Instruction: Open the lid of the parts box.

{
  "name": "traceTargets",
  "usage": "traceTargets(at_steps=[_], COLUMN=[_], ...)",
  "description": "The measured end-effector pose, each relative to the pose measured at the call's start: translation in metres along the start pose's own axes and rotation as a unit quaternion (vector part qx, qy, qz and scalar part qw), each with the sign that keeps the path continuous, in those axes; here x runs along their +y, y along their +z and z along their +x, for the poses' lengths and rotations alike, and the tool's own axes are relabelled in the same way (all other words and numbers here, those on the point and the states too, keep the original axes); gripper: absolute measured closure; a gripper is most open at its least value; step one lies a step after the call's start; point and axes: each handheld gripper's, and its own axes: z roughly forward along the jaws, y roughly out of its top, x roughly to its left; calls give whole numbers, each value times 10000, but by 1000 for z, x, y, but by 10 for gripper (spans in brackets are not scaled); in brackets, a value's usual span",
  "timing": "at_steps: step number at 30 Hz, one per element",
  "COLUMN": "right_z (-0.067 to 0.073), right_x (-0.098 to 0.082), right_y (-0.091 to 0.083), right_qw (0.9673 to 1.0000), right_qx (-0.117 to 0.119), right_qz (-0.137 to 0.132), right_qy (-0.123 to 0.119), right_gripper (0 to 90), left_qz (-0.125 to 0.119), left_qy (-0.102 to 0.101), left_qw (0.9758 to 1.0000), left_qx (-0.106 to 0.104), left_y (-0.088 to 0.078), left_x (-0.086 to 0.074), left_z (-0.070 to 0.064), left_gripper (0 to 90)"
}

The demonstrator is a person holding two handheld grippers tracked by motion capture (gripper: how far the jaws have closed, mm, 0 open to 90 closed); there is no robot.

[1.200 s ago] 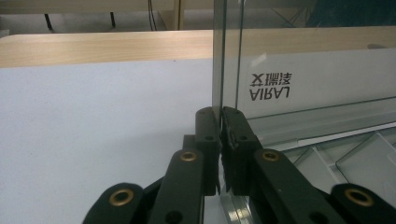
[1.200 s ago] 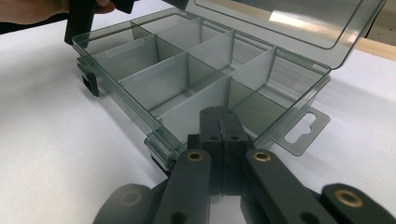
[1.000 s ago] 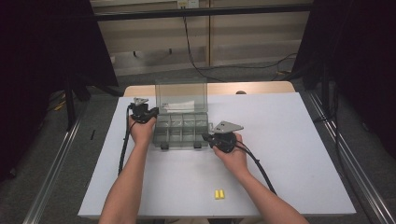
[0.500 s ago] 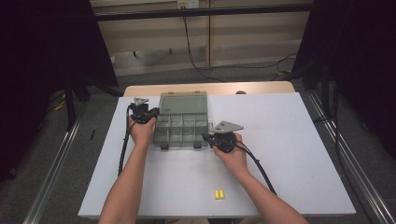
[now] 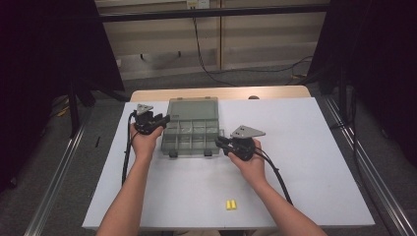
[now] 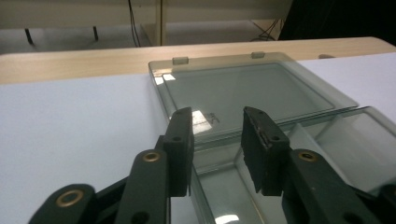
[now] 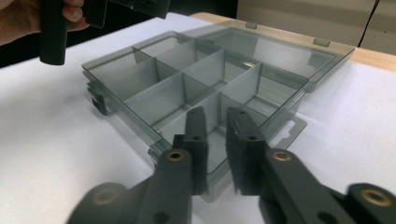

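1. The clear organizer box (image 5: 191, 129) lies open at the counter's (image 5: 305, 162) far edge — light, stiff, slick plastic.
2. Both tools, left tool (image 6: 217, 140) and right tool (image 7: 217, 135), have just been parting, nothing clamped (grip the rim).

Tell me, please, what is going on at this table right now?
A person works a clear compartment box with two handheld grippers. Its lid lies folded flat on the table behind the tray. The left gripper sits at the box's left edge, the right gripper at its right edge; both have just been opening, and neither clamps the box. Two small yellow pieces lie nearer the person.
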Motion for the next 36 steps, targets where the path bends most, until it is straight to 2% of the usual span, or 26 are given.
traceTargets(at_steps=[4,6,11,16,19,20,25,28,32,36], right_z=[-3,-5,-8,-10,-11,-12,-12,-12,-11,-12], right_x=[-2,-4,-10,-14,-16,-17,-23,-26,-30,-36], right_y=[-16,-22,-39,-54,-61,-63,-74,-81,-88,-94], right_qw=[9995,9993,9993,9993,9991,9991,9988,9986,9983,9982], right_qx=[-49,-62,-145,-199,-208,-218,-284,-349,-415,-427], right_qz=[-190,-200,-248,-261,-268,-290,-324,-334,-354,-378], right_qy=[241,301,250,171,250,239,252,214,189,204], right_gripper=[644,605,537,423,330,311,229,201,158,148], left_qz=[-131,-164,-171,-162,-175,-113,-76,-11,-20,-75], left_qy=[67,104,83,93,140,184,236,263,340,315], left_qw=[9997,9994,9992,9986,9980,9980,9968,9965,9957,9950], left_qx=[-175,-272,-350,-502,-590,-599,-757,-796,-865,-941], left_y=[-16,-21,-35,-43,-47,-49,-55,-57,-60,-65], left_x=[1,0,-9,-14,-18,-19,-26,-30,-34,-38], left_z=[-9,-12,-18,-24,-29,-31,-40,-45,-52,-55], left_gripper=[583,572,530,482,436,416,365,328,275,241])
